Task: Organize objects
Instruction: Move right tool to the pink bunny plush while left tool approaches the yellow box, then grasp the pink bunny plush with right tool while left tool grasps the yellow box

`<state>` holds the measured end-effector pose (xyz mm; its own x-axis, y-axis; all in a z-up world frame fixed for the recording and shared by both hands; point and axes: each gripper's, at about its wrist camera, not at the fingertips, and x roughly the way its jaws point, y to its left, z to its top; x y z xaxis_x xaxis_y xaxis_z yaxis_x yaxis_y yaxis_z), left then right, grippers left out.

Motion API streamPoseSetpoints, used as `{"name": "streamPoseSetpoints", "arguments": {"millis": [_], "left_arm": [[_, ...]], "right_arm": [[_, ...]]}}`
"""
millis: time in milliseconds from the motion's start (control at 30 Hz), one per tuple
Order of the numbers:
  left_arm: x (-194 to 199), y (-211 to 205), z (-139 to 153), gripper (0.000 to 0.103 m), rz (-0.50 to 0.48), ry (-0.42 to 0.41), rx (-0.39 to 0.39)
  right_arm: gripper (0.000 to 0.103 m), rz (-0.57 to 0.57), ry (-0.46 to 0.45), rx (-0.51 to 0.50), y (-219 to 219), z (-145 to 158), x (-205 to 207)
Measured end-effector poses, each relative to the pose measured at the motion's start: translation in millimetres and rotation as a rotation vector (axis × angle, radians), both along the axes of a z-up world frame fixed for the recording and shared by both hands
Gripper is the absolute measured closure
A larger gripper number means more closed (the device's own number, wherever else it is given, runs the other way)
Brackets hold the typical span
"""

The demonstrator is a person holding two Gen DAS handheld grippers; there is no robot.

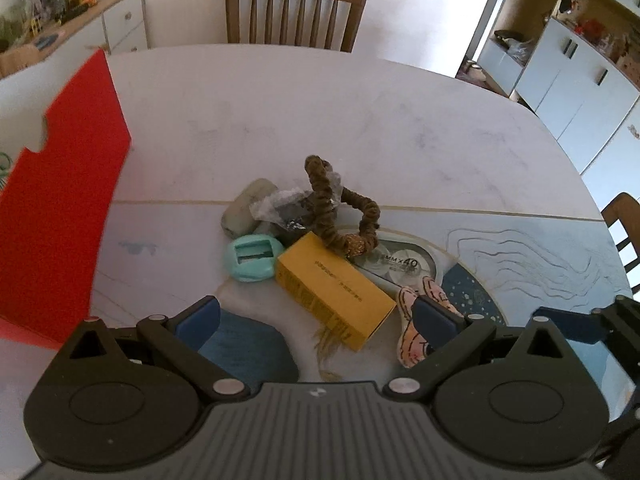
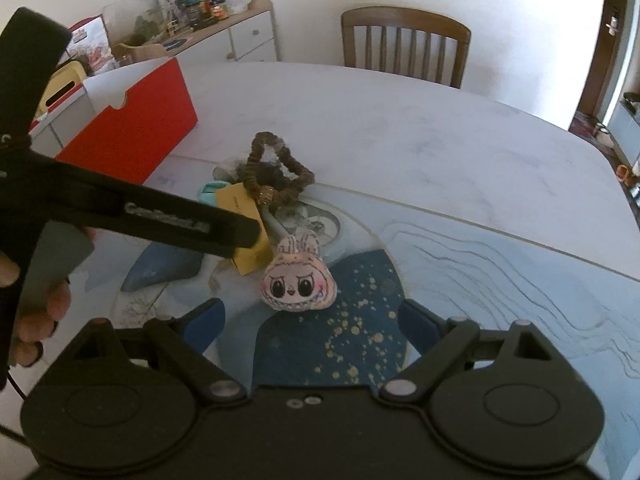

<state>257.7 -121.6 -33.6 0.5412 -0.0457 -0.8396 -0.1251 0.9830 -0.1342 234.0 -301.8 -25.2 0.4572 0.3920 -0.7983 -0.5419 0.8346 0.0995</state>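
A small heap lies mid-table: a yellow box (image 1: 334,294), a brown hair scrunchie (image 1: 336,208) with a gold bead, a mint-green sharpener (image 1: 253,258), a grey eraser (image 1: 248,208), crinkled clear wrap (image 1: 280,202), a roll of clear tape (image 1: 396,264) and a pink plush face charm (image 2: 298,276). My left gripper (image 1: 316,320) stands open just above the near end of the yellow box. Open too, my right gripper (image 2: 312,320) has the plush charm just ahead of its blue pads (image 2: 208,318), untouched. The left tool's black arm (image 2: 160,220) crosses the right wrist view and hides part of the box.
An open red box (image 1: 60,200) stands at the table's left, with a white flap. Wooden chairs (image 1: 296,12) stand at the far edge and at the right. A cluttered sideboard (image 2: 224,28) lines the back wall. A hand (image 2: 36,312) grips the left tool.
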Motion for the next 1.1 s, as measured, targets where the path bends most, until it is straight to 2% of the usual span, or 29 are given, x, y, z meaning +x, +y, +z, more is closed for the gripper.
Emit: {"name": "streamPoseSetpoints", "arguments": {"millis": [367, 500, 600, 700, 867, 1000, 1100], "left_arm": [[8, 3, -10, 0.002, 0.064, 0.021, -0.007], [8, 3, -10, 0.007, 0.066, 0.018, -0.026], [7, 4, -9, 0.013, 0.064, 0.014, -0.044], [6, 2, -7, 0.02, 0.055, 0.008, -0.046], [6, 0, -4, 0.043, 0.038, 0.004, -0.093], [6, 3, -2, 0.049, 0.048, 0.018, -0.107], [3, 10, -1, 0.049, 0.06, 0.038, -0.124]], "right_arm": [[0.013, 0.044, 0.003, 0.012, 18, -16, 18], [0.019, 0.059, -0.006, 0.003, 24, -19, 20], [0.03, 0.061, 0.003, 0.003, 24, -21, 23], [0.034, 0.06, 0.011, 0.0, 25, -24, 25], [0.05, 0.056, 0.017, -0.006, 25, -26, 27], [0.053, 0.051, 0.022, -0.006, 23, -27, 26], [0.054, 0.048, 0.023, -0.007, 22, -27, 26]]}}
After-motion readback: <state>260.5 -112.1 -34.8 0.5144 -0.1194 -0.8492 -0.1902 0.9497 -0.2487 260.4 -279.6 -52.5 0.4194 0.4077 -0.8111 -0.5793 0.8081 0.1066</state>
